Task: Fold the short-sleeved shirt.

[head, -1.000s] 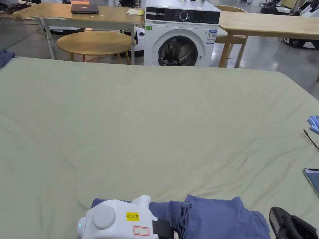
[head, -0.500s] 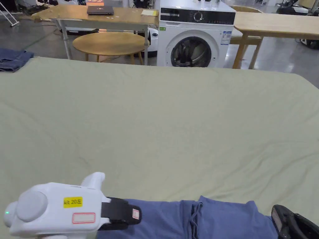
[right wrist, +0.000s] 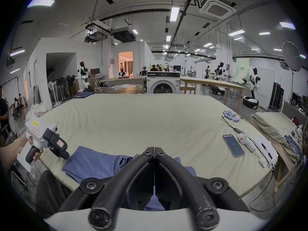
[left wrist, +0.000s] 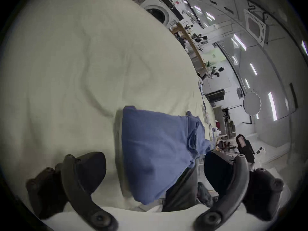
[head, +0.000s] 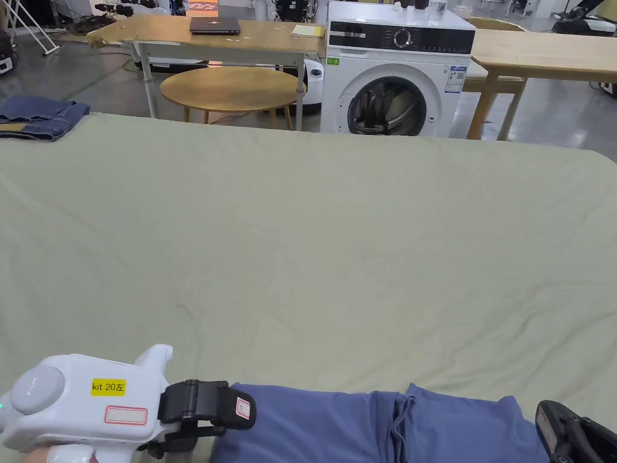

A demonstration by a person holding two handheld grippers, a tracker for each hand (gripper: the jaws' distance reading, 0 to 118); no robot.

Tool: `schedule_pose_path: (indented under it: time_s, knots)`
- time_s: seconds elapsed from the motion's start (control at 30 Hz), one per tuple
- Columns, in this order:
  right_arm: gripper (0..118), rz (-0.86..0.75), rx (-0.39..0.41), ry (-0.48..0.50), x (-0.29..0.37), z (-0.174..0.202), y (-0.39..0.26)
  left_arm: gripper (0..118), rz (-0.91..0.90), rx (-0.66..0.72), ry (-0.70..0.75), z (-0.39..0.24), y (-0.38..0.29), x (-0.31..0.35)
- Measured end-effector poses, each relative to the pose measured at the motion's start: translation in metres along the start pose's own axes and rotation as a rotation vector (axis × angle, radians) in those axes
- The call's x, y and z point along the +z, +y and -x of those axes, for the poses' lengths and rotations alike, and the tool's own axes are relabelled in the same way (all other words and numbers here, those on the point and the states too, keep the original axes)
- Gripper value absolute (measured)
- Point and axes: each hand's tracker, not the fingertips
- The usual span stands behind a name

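Observation:
A blue short-sleeved shirt [head: 373, 425] lies folded into a flat band along the near edge of the green-covered table [head: 313, 241]. The same shirt [right wrist: 93, 163] also appears in the right gripper view. My left gripper [head: 238, 416] hovers just off the shirt's left end, open, with nothing between its jaws. In its own view the left gripper [left wrist: 151, 158] has its jaws spread wide and the shirt [left wrist: 155, 148] lies ahead of them. My right gripper [right wrist: 154, 148] is shut, jaws pressed together above the shirt's right part. In the head view the right gripper [head: 548, 419] sits at the bottom right corner.
A phone [right wrist: 233, 144], a white hand-held device [right wrist: 246, 141], a cable and several blue cylinders [right wrist: 230, 115] lie on the table's right side. Folded jeans [head: 39, 117] rest at the far left corner. A washing machine [head: 394, 78] and wooden tables stand beyond the far edge.
My left gripper has slid left from above the shirt's left part to just past its left end. The head camera has turned, shifting the whole scene rightward. The right gripper has stayed put.

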Motion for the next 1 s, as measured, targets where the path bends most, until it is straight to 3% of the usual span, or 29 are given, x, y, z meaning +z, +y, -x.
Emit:
schedule_pose_path:
  time_s: [0.1, 0.2, 0.23, 0.3, 0.33, 0.37, 0.5, 0.67, 0.87, 1.0]
  knots:
    - [0, 0.003, 0.006, -0.005, 0.001, 0.0, 0.001, 115, 0.041, 0.038, -0.091, 0.005, 0.003, -0.018]
    - [0, 0.006, 0.01, -0.015, 0.0, -0.001, 0.003, 102, 0.053, 0.084, -0.144, 0.031, 0.009, -0.037]
    - [0, 0.007, 0.009, -0.016, 0.0, -0.001, 0.003, 93, 0.051, 0.103, -0.162, 0.034, 0.01, -0.04]
    - [0, 0.006, 0.011, -0.021, 0.001, -0.002, 0.003, 64, 0.044, 0.123, -0.172, 0.037, 0.009, -0.043]
    - [0, 0.007, 0.012, -0.022, 0.001, -0.002, 0.003, 31, 0.044, 0.128, -0.158, 0.035, 0.006, -0.044]
    - [0, 0.009, 0.013, -0.023, 0.002, -0.002, 0.003, 10, 0.037, 0.134, -0.102, 0.037, 0.005, -0.045]
    - [0, 0.01, 0.02, -0.023, 0.002, -0.002, 0.004, 5, 0.026, 0.154, -0.146, 0.036, 0.001, -0.035]
    - [0, -0.018, 0.031, -0.011, 0.003, -0.002, 0.01, 3, -0.094, 0.17, -0.085, 0.019, -0.005, 0.015]
    - [0, -0.055, 0.051, 0.03, -0.003, 0.002, 0.02, 3, -0.231, 0.117, 0.154, 0.005, -0.011, 0.122]
    - [0, -0.07, 0.048, 0.052, -0.006, 0.006, 0.022, 3, -0.257, 0.1, 0.284, -0.024, -0.011, 0.145]
